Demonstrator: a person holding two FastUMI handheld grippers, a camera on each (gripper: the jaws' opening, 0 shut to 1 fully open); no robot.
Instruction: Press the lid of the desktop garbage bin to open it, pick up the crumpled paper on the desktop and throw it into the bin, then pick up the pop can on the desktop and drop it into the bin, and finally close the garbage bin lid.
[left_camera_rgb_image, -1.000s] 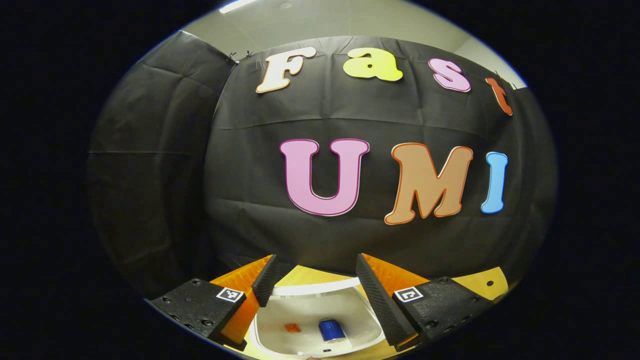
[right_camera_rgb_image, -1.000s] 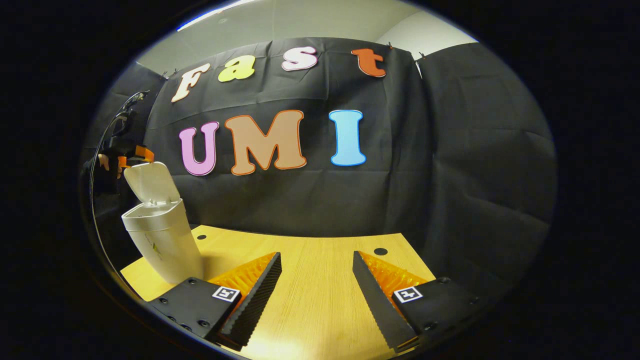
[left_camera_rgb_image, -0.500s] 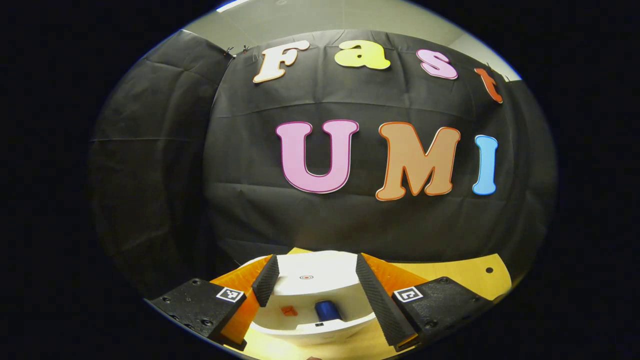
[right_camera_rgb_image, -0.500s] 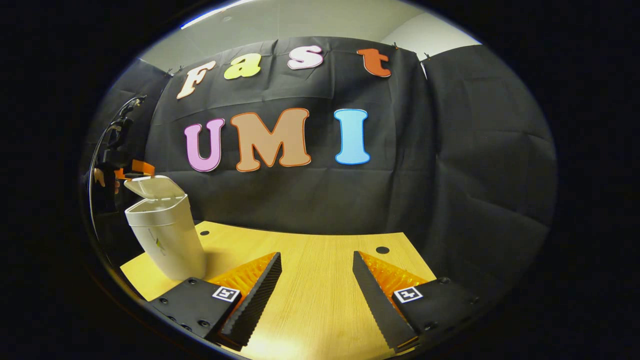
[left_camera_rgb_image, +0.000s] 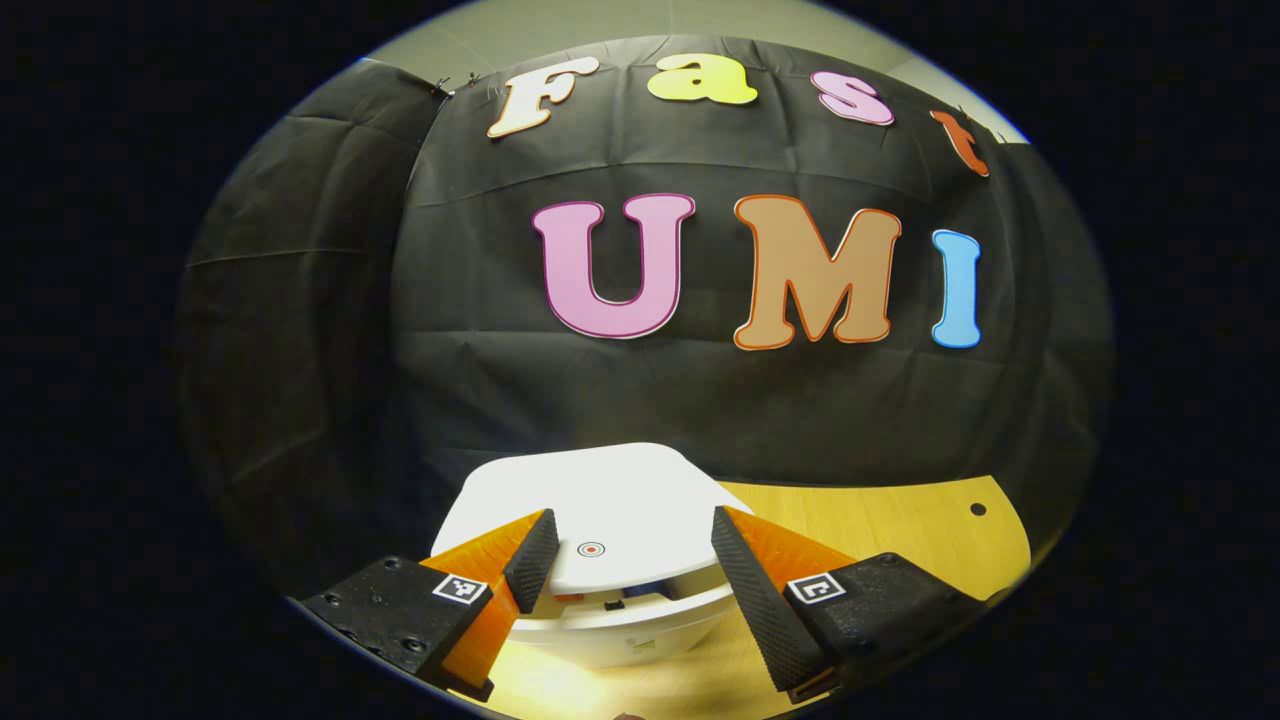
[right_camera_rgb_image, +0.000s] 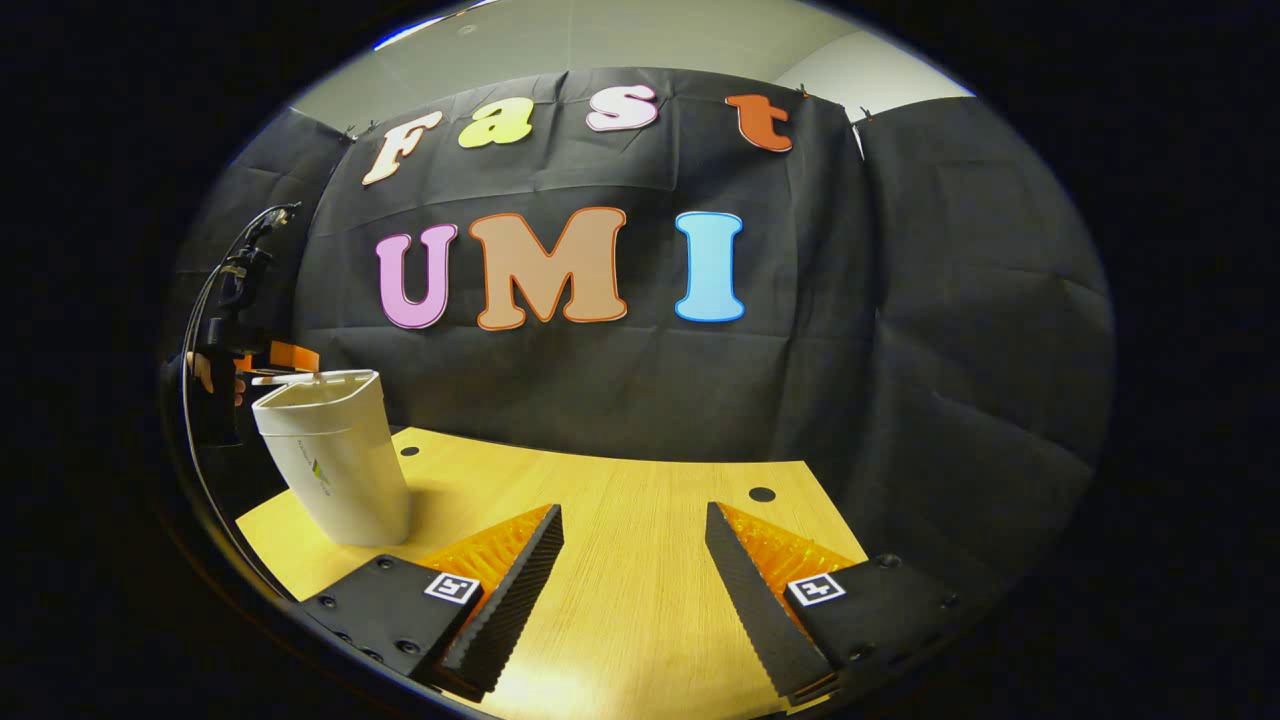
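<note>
Between the spread fingers of the left gripper (left_camera_rgb_image: 630, 560), the white bin's lid (left_camera_rgb_image: 600, 500) sits nearly closed (a thin gap shows). Over the wooden desk (right_camera_rgb_image: 620, 540), the right gripper (right_camera_rgb_image: 632, 570) hangs open, gripping nothing, bin (right_camera_rgb_image: 335, 460) well left.

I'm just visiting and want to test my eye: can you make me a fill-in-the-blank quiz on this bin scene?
1. The lid of the white bin is almost ____.
2. The bin stands on a ____ table.
3. The fingers of the right tool stand ____, with nothing between them.
4. The left tool is right above the bin's ____.

Missing words: shut; wooden; apart; lid
</note>
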